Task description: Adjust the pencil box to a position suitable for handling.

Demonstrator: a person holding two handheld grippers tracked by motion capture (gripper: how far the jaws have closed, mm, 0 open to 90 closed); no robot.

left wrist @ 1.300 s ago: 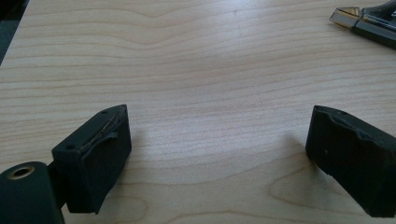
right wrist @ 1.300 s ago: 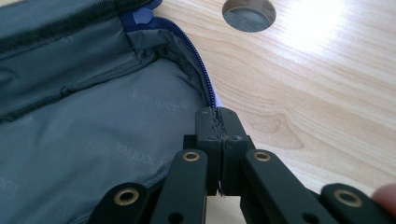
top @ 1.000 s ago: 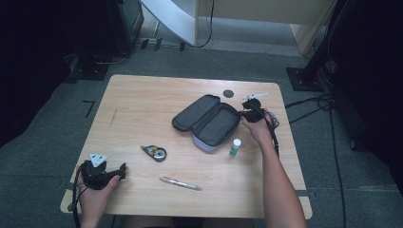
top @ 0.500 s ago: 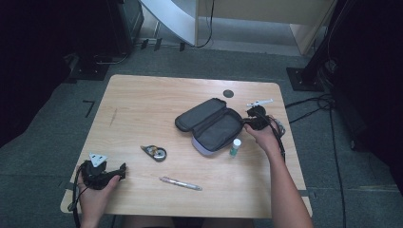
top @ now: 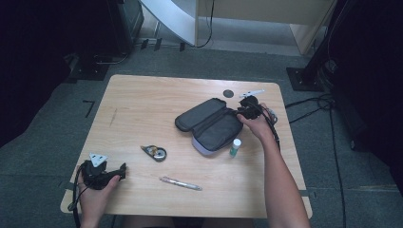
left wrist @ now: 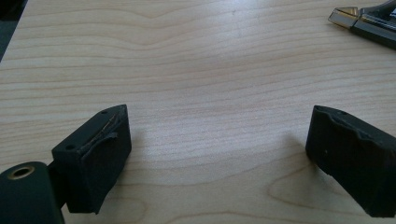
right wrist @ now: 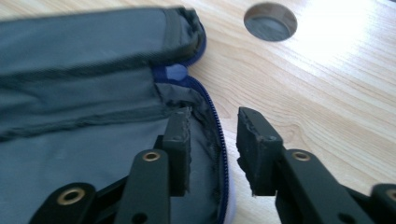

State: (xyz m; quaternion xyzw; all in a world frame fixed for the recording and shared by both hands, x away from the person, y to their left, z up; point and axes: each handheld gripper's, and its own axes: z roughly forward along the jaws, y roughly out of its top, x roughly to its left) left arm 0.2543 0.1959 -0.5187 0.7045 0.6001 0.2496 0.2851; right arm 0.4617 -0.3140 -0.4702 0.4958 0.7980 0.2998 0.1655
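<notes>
Grey carpet and dark equipment stands ring a pale wooden tabletop (top: 142,109) with a round cable hole (top: 228,93) near its far edge. On its right half lies an open pencil case (top: 209,124), dark fabric with a blue zipper line, its lid folded back toward the left. The right tongs (top: 243,112) sit at the case's far right corner; in the right gripper view they (right wrist: 214,140) straddle the zippered rim (right wrist: 215,126), one jaw inside the lining, the other outside over bare wood, with a gap between them, so they are released rather than clenched on the fabric. A small white-capped green bottle (top: 235,147) stands just beside the case's near edge. A tape dispenser (top: 155,152) and a pen (top: 180,183) lie nearer the front, well apart from the case.

The left tongs (top: 119,172) rest at the front left corner, spread wide and holding nothing, only wood grain between them (left wrist: 219,144).

My worry is the rim. If the right tongs close there, the soft wall may fold or slip out, and a pull could drag the whole case sideways into the upright bottle and topple it. Nothing steadies the case, with the other hand so far off.
</notes>
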